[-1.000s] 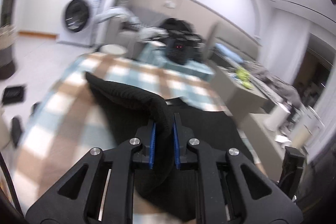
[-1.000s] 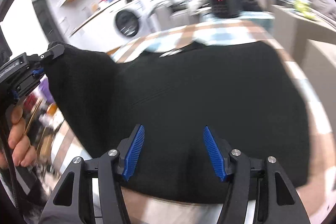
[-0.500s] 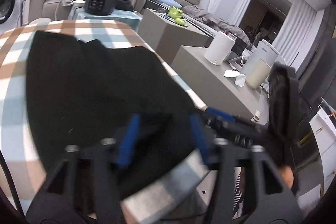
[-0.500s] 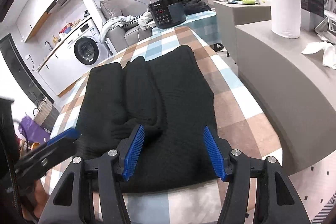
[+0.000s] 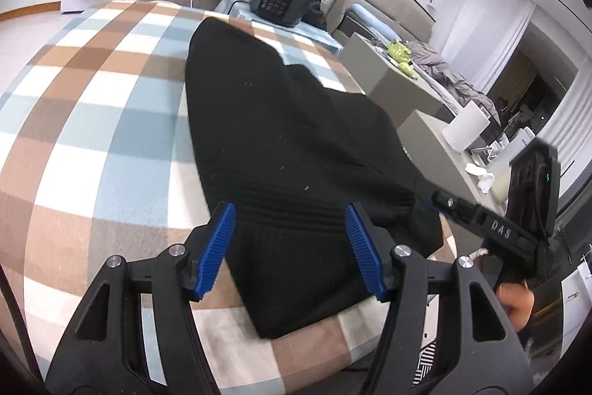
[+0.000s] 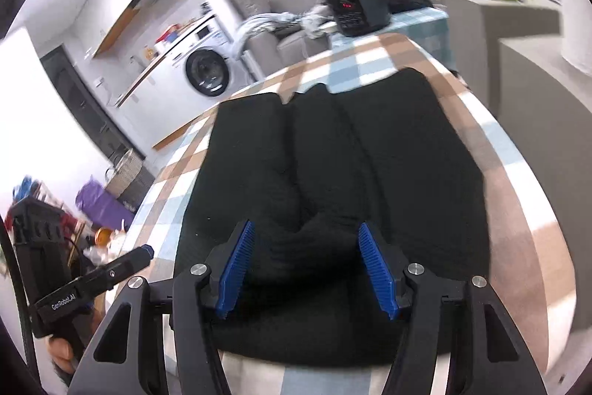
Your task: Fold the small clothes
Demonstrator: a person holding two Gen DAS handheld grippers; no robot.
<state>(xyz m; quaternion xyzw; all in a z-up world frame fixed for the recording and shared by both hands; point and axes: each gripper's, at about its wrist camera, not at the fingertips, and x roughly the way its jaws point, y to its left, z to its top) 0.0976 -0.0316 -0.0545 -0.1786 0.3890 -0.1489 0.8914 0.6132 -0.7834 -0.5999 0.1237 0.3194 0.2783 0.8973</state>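
Black knit garment (image 5: pixel 281 150) is laid flat on the checked table (image 5: pixel 92 121), folded lengthwise into a long shape, a ridge seen down the middle from the right wrist. Left claw (image 5: pixel 292 247) is held just over the near hem, jaws apart, nothing pinched. Right claw (image 6: pixel 307 269) is spread too, garment only seen beneath it, not gripped.
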